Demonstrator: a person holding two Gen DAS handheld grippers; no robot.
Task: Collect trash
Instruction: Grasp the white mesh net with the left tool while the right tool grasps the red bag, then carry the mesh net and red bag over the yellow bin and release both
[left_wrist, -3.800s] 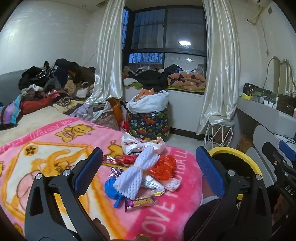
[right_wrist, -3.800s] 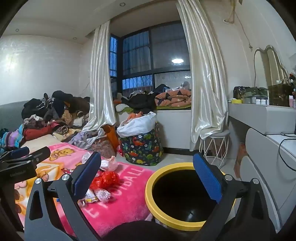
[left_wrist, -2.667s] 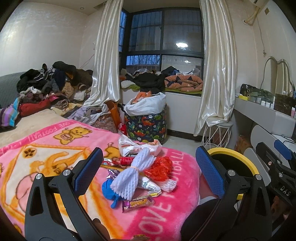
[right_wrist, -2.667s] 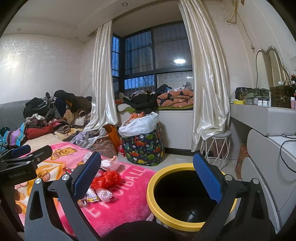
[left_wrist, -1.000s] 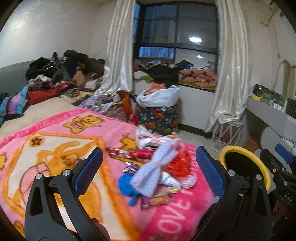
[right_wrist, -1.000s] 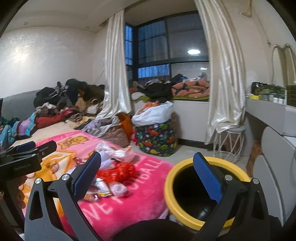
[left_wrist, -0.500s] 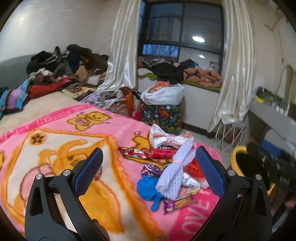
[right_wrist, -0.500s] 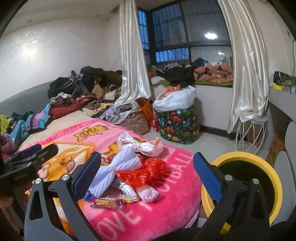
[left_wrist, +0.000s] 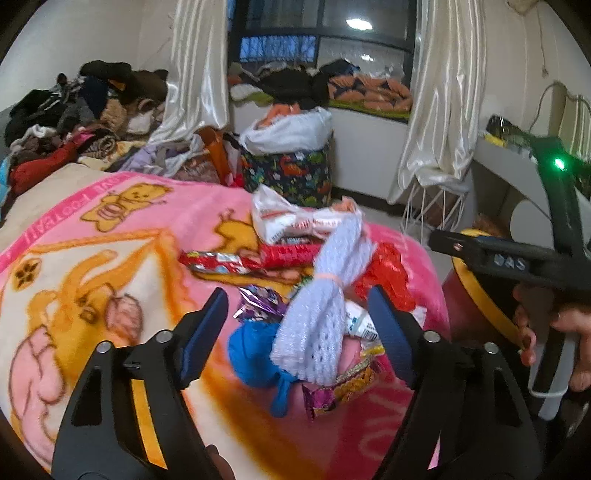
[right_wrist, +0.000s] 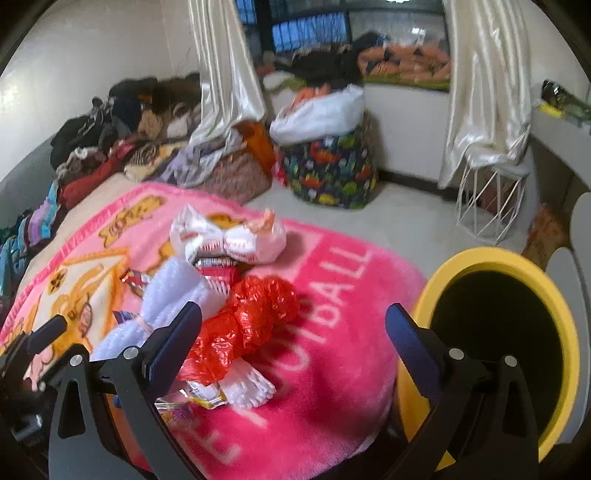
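A pile of trash lies on the pink blanket (left_wrist: 110, 258): a white foam net (left_wrist: 325, 306), a blue scrap (left_wrist: 251, 347), a red plastic bag (right_wrist: 251, 321), a white snack bag (right_wrist: 236, 240) and several wrappers (left_wrist: 343, 384). My left gripper (left_wrist: 299, 332) hovers low over the pile. Its jaws are closing, with the foam net and blue scrap between them but the pads apart from both. My right gripper (right_wrist: 291, 343) stands open over the red bag with nothing held. The yellow-rimmed bin (right_wrist: 484, 254) stands to the right of the bed.
A dinosaur-print hamper (left_wrist: 295, 173) with a white bag on top stands by the window. Heaped clothes (left_wrist: 74, 122) cover the bed's far left. A white wire stool (right_wrist: 487, 206) and a curtain are at the right. A hand (left_wrist: 569, 332) holds the right tool.
Both grippers have come forward and down toward the pile. The left jaws have narrowed. The right gripper has swung left, from over the bin to over the red bag.
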